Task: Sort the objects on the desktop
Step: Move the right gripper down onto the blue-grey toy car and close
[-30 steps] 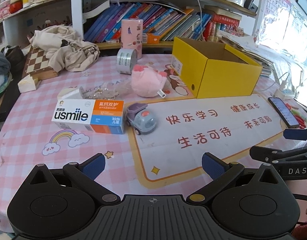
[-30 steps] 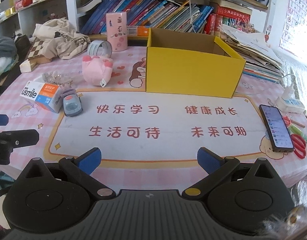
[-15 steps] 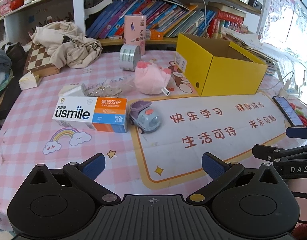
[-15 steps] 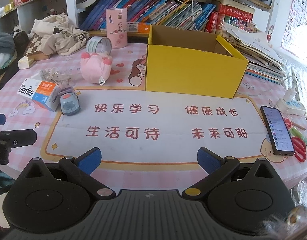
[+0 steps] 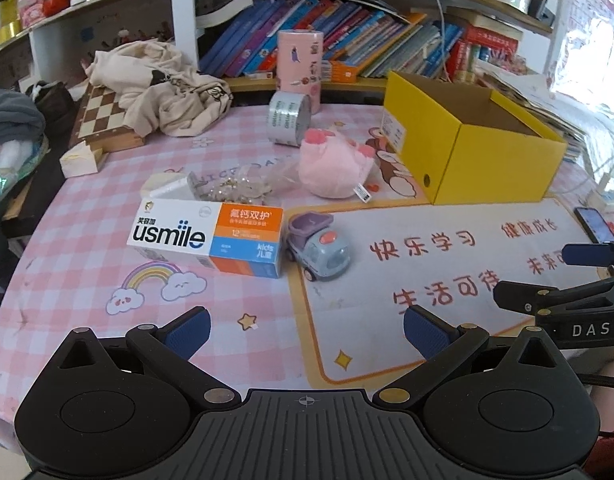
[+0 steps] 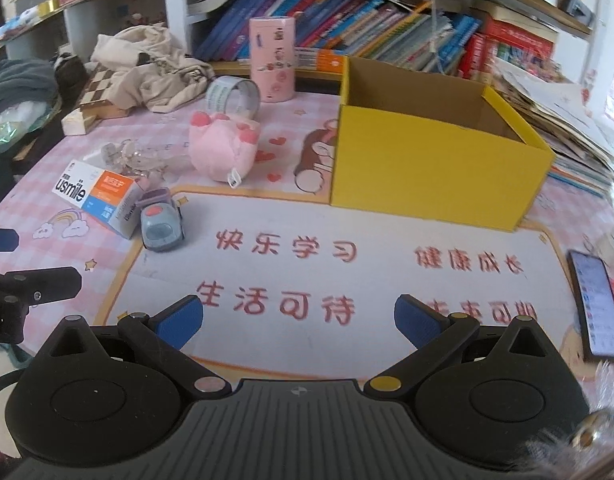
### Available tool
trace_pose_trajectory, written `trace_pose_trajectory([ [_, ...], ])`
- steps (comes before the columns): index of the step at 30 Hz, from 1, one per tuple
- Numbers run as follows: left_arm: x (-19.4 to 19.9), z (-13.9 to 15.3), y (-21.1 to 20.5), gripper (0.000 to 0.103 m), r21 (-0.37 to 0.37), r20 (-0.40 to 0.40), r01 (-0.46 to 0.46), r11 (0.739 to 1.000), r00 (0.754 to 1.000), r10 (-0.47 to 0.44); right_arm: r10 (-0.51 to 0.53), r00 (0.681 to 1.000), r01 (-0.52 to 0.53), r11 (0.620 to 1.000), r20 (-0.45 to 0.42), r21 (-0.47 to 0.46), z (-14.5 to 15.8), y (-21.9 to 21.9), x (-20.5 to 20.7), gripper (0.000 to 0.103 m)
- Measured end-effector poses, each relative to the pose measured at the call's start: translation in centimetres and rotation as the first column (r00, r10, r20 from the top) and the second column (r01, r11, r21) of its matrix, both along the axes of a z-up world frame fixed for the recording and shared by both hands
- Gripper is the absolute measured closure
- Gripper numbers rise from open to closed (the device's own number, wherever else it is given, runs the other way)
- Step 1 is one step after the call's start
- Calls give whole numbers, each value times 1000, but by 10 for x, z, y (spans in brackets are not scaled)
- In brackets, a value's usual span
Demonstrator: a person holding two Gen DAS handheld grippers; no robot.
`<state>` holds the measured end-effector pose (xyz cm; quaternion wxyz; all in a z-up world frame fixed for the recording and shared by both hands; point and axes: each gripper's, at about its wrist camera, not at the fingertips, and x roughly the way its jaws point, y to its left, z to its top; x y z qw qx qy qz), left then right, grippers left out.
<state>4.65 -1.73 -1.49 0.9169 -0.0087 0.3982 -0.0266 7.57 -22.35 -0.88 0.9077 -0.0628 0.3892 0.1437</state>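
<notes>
Lying toward the table's [image 5: 79, 280] left edge beside the toy truck [image 5: 319, 248], the toothpaste box [image 5: 207, 238] looks light and stiff, best pinched across its long sides; both the left gripper [image 5: 305, 330] and right gripper [image 6: 299, 322] hover with jaws apart, empty.

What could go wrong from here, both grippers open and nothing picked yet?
1. The toy truck sits right against the toothpaste box; fingers closing on one may shove the other, and the truck could roll.
2. The clear bag of small trinkets looks crinkly and loose, so a pinch may slip or spill it.
3. The phone lies near the table edge beside the right gripper; a careless sweep could knock it off.
</notes>
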Motion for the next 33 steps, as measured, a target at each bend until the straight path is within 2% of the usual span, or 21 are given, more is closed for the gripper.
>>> trace_pose_trajectory([
  [9, 16, 6, -3, 0, -16, 24, -124, 992, 992, 124, 138, 990, -138, 990, 8, 3, 3, 1, 41, 1],
  [17, 22, 3, -3, 0, 9, -5, -257, 966, 966, 258, 299, 954, -299, 954, -5, 9, -1, 14, 74, 2],
  [26, 20, 2, 3, 0, 52, -27, -378, 924, 925, 380, 476, 878, -474, 879, -58, 44, -16, 48, 97, 5],
  [33, 19, 7, 10, 0, 103, -13, -430, 897, 901, 434, 596, 799, -592, 803, -86, 62, -26, 84, 107, 9],
])
